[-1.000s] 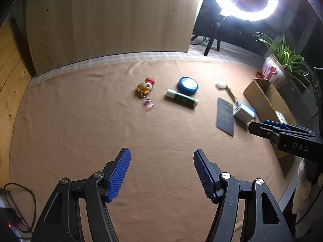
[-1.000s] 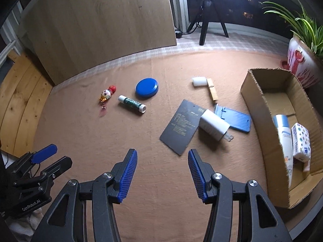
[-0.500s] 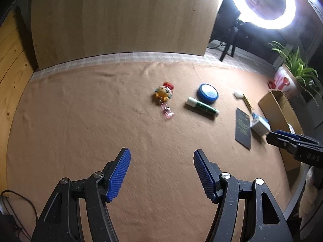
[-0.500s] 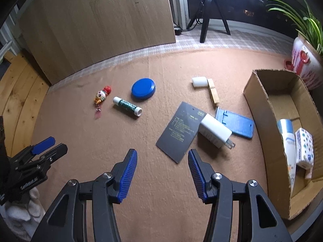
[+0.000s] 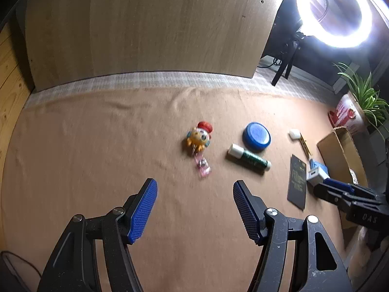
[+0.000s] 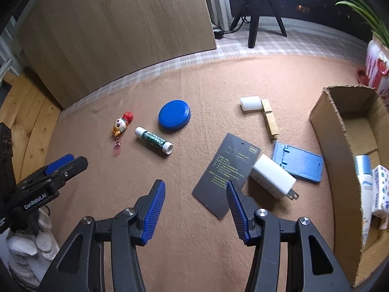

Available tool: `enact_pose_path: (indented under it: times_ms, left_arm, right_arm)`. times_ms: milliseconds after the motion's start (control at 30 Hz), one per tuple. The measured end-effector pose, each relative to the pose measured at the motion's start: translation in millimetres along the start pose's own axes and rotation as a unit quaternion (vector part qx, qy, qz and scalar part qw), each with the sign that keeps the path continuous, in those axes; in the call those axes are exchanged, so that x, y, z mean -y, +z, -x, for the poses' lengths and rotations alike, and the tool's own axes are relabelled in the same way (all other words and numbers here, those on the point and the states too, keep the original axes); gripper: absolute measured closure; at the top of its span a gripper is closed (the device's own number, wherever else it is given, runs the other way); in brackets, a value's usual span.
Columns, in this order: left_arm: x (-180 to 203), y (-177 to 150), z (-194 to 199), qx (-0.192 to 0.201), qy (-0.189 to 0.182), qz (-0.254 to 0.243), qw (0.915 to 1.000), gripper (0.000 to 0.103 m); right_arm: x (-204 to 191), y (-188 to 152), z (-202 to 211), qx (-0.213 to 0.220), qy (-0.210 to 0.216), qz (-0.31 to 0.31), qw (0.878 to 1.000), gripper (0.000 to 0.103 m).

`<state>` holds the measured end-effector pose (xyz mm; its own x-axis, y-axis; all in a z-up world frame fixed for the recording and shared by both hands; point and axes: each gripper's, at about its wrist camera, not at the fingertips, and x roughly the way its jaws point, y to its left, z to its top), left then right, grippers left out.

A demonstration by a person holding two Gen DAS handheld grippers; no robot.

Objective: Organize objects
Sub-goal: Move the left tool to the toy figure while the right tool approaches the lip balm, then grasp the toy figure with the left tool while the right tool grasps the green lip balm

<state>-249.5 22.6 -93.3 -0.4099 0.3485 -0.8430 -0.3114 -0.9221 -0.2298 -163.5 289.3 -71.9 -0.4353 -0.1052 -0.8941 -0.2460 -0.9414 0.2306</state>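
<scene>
Flanking black card, charger, phone stand

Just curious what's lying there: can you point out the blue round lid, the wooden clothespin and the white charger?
blue round lid [image 6: 174,114], right wrist view, top face.
wooden clothespin [image 6: 269,119], right wrist view, mid-length.
white charger [image 6: 272,175], right wrist view, upper face.

Blurred in the left wrist view: cartoon keychain figure and its pink clip, details unreadable. Yellow print on black card too small to read; card's 5 o'clock corner hidden behind right gripper's blue pad. White charger covering part of blue phone stand. Cardboard box cut off at 3 o'clock; bottle and patterned packet inside only partly seen. Potted plant cropped at 2 o'clock.
</scene>
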Motion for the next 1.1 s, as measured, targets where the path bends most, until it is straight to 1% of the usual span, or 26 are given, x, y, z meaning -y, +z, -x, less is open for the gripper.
enact_pose_path:
  times_ms: [167,333,433,500,567,600,667,733,867,967,1100]
  left_arm:
    - [-7.6,16.6,-20.6,-0.02,0.008,0.01,0.9997,0.035]
    - [-17.9,27.1,-35.1,-0.028,0.011,0.027,0.9992,0.035]
    - [-17.3,35.6,-43.6,-0.033,0.017,0.023,0.9991,0.035]
    - [-17.7,41.7,-47.9,-0.034,0.014,0.025,0.999,0.035]
    - [-17.5,48.0,-52.3,-0.035,0.01,0.026,0.999,0.035]
    - [-16.9,50.4,-54.8,-0.036,0.012,0.025,0.999,0.035]
    - [-13.7,55.4,-60.8,-0.04,0.013,0.015,0.999,0.045]
    - [-10.1,59.7,-66.8,-0.044,0.018,0.006,0.9989,0.047]
    - [-5.4,65.1,-76.9,-0.053,0.016,-0.004,0.9985,0.047]
    - [-1.4,68.4,-83.1,-0.056,0.021,-0.015,0.9981,0.047]
    - [-0.7,71.0,-90.2,-0.065,0.02,-0.015,0.9976,0.047]
  right_arm:
    - [-10.0,9.8,-8.3,-0.001,0.013,0.02,1.0,0.054]
    - [-29.0,21.7,-24.6,-0.007,0.019,0.046,0.999,0.055]
    - [-38.4,30.3,-35.9,-0.013,0.024,0.054,0.998,0.055]
    - [-44.3,35.4,-43.2,-0.017,0.031,0.056,0.998,0.059]
    - [-51.2,40.6,-50.0,-0.022,0.032,0.063,0.997,0.061]
    - [-54.6,42.5,-53.6,-0.024,0.032,0.067,0.997,0.062]
    - [-59.1,46.1,-61.3,-0.029,0.029,0.073,0.996,0.065]
    - [-63.3,48.8,-69.7,-0.036,0.025,0.081,0.996,0.069]
    - [-66.7,53.7,-82.1,-0.048,0.023,0.089,0.995,0.072]
    - [-70.0,54.4,-87.5,-0.053,0.024,0.097,0.994,0.072]
    - [-73.6,54.9,-96.3,-0.061,0.018,0.107,0.992,0.072]
